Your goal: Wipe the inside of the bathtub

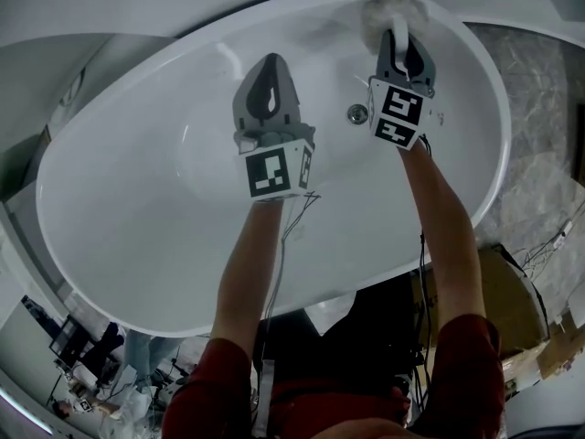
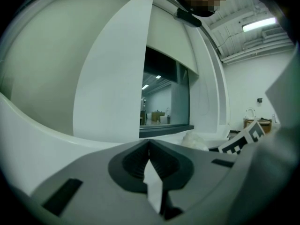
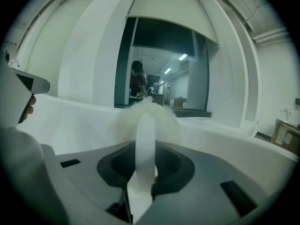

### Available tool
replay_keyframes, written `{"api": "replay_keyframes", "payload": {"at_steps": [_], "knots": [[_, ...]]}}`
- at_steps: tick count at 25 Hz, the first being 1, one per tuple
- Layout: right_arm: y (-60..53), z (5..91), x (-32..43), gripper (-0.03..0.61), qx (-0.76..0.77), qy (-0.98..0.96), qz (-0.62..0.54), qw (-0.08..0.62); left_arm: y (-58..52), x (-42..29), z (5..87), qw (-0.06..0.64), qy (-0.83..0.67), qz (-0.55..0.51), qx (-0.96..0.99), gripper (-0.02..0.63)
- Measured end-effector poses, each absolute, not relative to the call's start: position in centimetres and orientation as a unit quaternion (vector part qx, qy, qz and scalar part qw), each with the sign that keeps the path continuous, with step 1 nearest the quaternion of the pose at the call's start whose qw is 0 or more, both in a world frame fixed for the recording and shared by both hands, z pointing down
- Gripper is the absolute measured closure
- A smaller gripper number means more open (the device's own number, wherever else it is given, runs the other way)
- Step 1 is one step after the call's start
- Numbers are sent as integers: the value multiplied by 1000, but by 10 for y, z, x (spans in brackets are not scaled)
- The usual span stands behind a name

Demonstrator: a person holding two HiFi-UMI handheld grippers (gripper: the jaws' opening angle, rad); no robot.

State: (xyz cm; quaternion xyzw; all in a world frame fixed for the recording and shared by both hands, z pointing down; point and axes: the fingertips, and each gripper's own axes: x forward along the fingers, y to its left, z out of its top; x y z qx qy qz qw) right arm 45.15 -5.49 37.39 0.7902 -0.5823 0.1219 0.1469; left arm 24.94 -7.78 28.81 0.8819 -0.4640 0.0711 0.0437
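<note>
1. The right gripper [image 1: 400, 51] pinches the white handle [image 3: 144, 135] of a fluffy brush [image 3: 149, 112], whose head lies at the far rim of the bathtub [image 1: 137, 199].
2. The left gripper [image 2: 149, 144], jaws pressed together and empty, hovers over the bathtub's middle.
3. The drain [image 1: 357, 112] lies between both grippers.
4. Thin cables [image 1: 291, 218] hang below the left gripper, towards the near rim.

Your bathtub [image 1: 119, 208] is plain glossy white all over, and its drain [image 1: 356, 112] is silver. The left gripper [image 1: 271, 62] and the right gripper [image 1: 399, 33] are both matt grey, with darker grey ribbed lining on the jaws. Each carries a cube patterned with black square markers on white. The fluffy brush [image 1: 395, 5] is off-white and its handle is plain white. Your sleeves [image 1: 215, 391] are dark red. The floor [image 1: 539, 99] is grey with pale marble veining.
</note>
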Motion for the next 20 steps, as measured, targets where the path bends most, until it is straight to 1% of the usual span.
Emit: {"api": "replay_keyframes", "payload": {"at_steps": [6, 9, 14, 20], "knots": [[-47, 371, 451, 486, 772, -600, 130, 165, -65, 246, 271, 36, -475, 72, 876, 597], [-48, 353, 439, 486, 771, -600, 142, 160, -66, 236, 249, 42, -478, 66, 875, 598], [-63, 307, 401, 486, 779, -591, 153, 141, -82, 204, 202, 39, -466, 51, 882, 598], [-7, 278, 349, 486, 753, -624, 153, 143, -19, 184, 183, 49, -454, 63, 888, 598]]}}
